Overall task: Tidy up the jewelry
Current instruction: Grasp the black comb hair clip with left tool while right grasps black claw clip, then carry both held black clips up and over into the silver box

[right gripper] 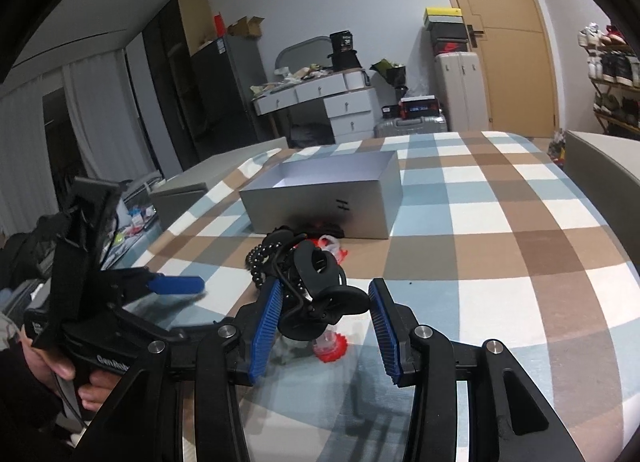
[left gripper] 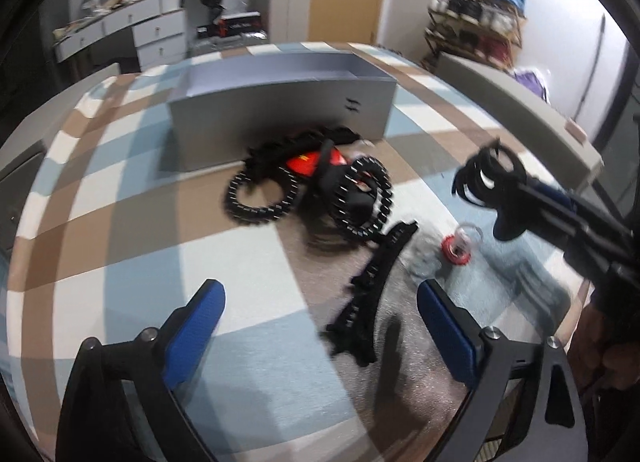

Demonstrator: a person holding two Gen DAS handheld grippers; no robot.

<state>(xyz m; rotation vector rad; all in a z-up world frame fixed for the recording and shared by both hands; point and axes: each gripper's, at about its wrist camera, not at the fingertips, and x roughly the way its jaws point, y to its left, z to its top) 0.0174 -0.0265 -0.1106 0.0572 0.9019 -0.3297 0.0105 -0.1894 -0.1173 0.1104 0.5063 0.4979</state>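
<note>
Right gripper (right gripper: 326,318), half-open, is carrying a black hair claw (right gripper: 320,294); I'm steering it over the grey box's (right gripper: 320,202) open top before releasing.

Motion blur smears the black jewelry pile (left gripper: 316,186) at centre frame; the right gripper (left gripper: 504,198) exits the right edge.
</note>
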